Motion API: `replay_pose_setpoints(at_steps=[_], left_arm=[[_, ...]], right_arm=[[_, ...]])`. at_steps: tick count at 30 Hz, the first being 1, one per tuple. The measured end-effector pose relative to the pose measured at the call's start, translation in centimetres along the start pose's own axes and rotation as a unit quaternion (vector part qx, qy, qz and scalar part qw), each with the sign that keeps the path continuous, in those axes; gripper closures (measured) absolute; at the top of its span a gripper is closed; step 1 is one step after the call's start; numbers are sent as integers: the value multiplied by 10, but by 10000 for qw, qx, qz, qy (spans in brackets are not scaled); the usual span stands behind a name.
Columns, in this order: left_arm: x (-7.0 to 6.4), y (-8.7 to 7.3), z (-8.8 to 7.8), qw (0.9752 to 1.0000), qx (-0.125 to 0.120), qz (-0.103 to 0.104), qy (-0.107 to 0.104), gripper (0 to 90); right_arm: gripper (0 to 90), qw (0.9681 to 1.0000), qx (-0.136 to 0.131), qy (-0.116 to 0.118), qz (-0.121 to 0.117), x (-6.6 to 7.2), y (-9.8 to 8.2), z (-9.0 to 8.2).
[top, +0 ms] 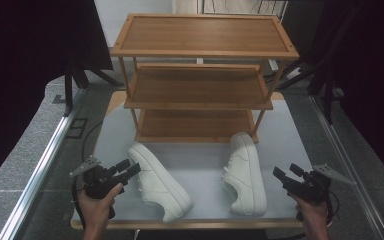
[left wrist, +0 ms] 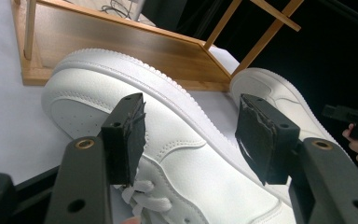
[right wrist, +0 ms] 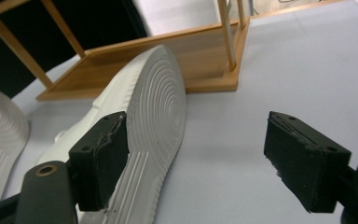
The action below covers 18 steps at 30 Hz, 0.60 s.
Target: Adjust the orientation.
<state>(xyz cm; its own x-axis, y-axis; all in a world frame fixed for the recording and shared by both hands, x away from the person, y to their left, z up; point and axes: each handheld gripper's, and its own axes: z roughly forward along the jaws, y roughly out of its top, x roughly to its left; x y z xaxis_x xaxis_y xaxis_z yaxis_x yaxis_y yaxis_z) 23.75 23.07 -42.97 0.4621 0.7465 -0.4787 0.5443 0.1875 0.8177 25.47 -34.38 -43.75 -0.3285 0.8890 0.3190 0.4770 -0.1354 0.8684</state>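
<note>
Two white sneakers lie on their sides on the pale mat [top: 200, 165] in front of a wooden rack. In the high view the left sneaker [top: 157, 182] is just right of my left gripper [top: 128, 167], which stands open. The left gripper view shows its upper and laces [left wrist: 177, 158] close behind the open jaws of the left gripper [left wrist: 191, 116], not touched. The right sneaker [top: 245, 172] lies left of my open right gripper [top: 286, 171]. Its ribbed sole [right wrist: 156, 112] faces the right gripper [right wrist: 198, 123], whose jaws are empty.
A three-shelf wooden rack [top: 200, 87] stands behind the sneakers, its bottom shelf [right wrist: 168, 56] close to the right sneaker's toe. Metal rails [top: 40, 170] run along both sides of the mat. Bare mat [right wrist: 284, 70] lies right of the right sneaker.
</note>
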Motion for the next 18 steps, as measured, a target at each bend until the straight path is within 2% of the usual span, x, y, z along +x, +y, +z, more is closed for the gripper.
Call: replay_pose_setpoints(at_steps=[3, 6, 8, 11, 13, 18], left_arm=[[1, 0, -1, 10000, 18, -4, -12, 419], [2, -4, -1, 10000, 57, -35, -30, 415], [3, -6, -2, 10000, 74, -36, -6, 415], [3, -8, -5, 10000, 73, -44, 40, 416], [5, -10, -9, 9999, 46, -74, 123, 430], [5, -13, -12, 9997, 32, -84, 207, 458]], right_arm=[[223, 9999, -92, 26, -65, 1, 2, -1], [261, 9995, -236, -70, -208, 2, 2, -5], [268, 9995, -245, -54, -197, 1, 2, -5], [297, 9996, -270, 85, -54, -2, 2, -4], [309, 9995, -231, 166, -113, 0, 1, 0], [316, 9995, -183, 191, -145, 2, 2, 3]])
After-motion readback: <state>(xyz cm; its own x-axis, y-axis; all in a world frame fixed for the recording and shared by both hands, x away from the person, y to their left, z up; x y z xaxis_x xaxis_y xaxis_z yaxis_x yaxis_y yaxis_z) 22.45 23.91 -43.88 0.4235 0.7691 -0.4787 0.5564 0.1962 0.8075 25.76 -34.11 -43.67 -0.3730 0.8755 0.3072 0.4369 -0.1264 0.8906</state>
